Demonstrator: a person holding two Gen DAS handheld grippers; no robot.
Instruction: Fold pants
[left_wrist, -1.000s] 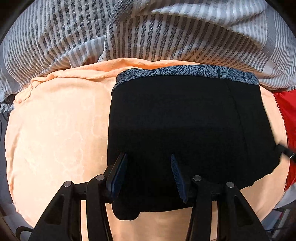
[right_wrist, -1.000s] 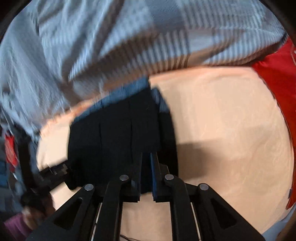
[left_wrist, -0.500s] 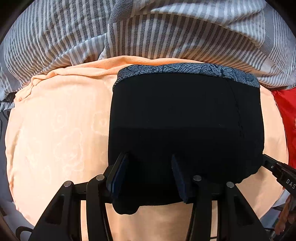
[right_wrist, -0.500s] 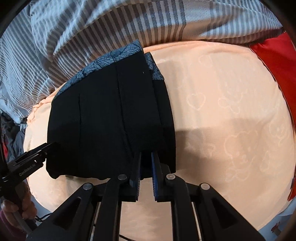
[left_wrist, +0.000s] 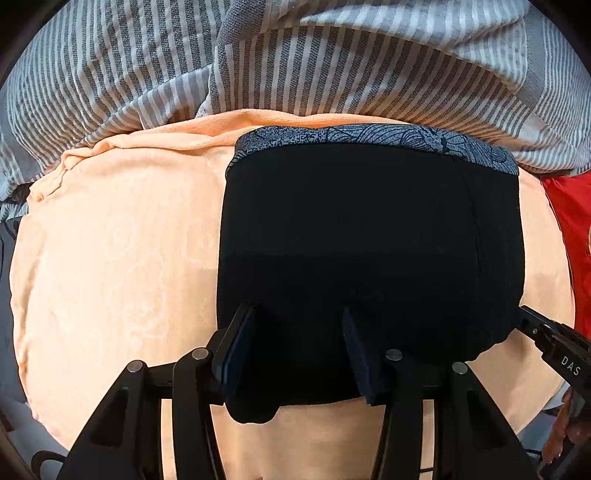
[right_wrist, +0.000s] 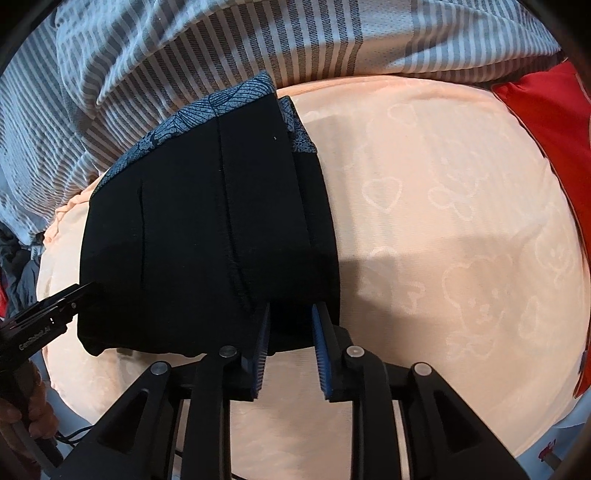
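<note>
The pants (left_wrist: 369, 240) lie folded on the peach blanket (left_wrist: 110, 240). The right claw (right_wrist: 290, 332) has just been opening, releasing the hem; the left claw (left_wrist: 295, 347) stands open above them. Lift both straight up, avoiding snagging cloth.

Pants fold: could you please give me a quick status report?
Left gripper open, fingers down on the black pants. Right gripper jaws just opening at the near edge, off the fabric. Pants lie folded on the peach towel. Nothing in the way.
</note>
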